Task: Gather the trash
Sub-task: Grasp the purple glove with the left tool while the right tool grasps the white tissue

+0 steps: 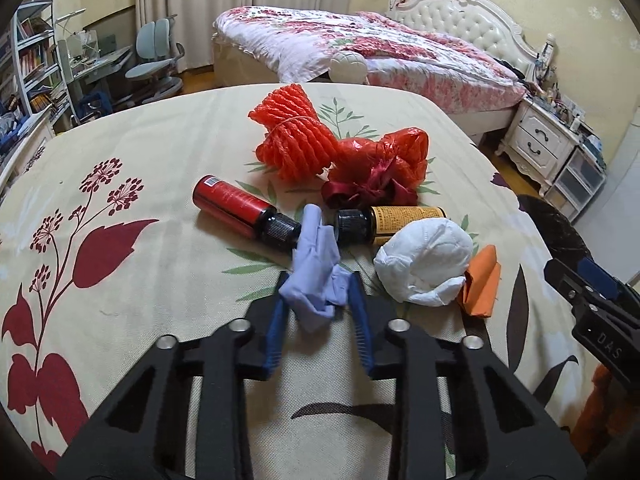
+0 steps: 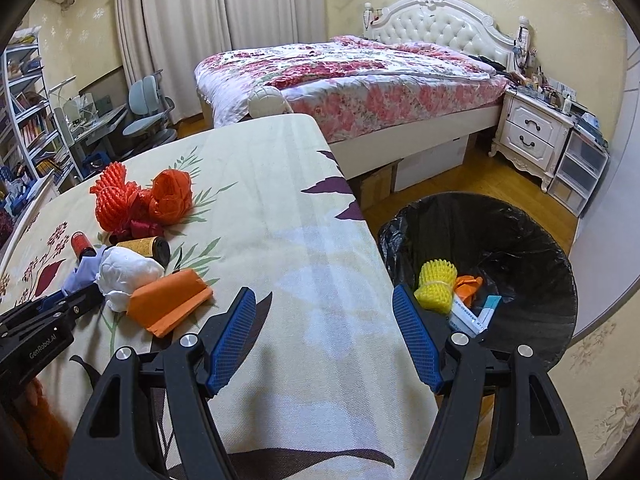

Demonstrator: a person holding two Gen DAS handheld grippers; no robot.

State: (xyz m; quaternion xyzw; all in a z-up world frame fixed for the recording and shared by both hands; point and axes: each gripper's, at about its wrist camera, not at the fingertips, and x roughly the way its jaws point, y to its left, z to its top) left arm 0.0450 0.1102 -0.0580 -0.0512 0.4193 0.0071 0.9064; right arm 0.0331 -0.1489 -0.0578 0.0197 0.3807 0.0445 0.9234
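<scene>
On the flowered tablecloth (image 1: pixel 140 152) lies a heap of trash: a pale blue glove (image 1: pixel 316 248), a red bottle (image 1: pixel 232 204), a yellow-labelled bottle (image 1: pixel 400 222), a crumpled white tissue (image 1: pixel 424 266), folded orange paper (image 1: pixel 482 284), a red foam net (image 1: pixel 292 132), a red plastic bag (image 1: pixel 384 152) and a dark red ribbon (image 1: pixel 368 192). My left gripper (image 1: pixel 320 280) is shut on the near end of the glove, its blue pads pressing both sides. My right gripper (image 2: pixel 324 292) stands open and empty over the table's right edge, beside the bin (image 2: pixel 560 248).
The black-lined bin on the floor right of the table holds a yellow foam net (image 2: pixel 434 284), orange scraps and small cartons. Beyond the table stand a bed (image 2: pixel 360 76), a white nightstand (image 2: pixel 532 136), and a desk with a chair (image 2: pixel 148 112) at the left.
</scene>
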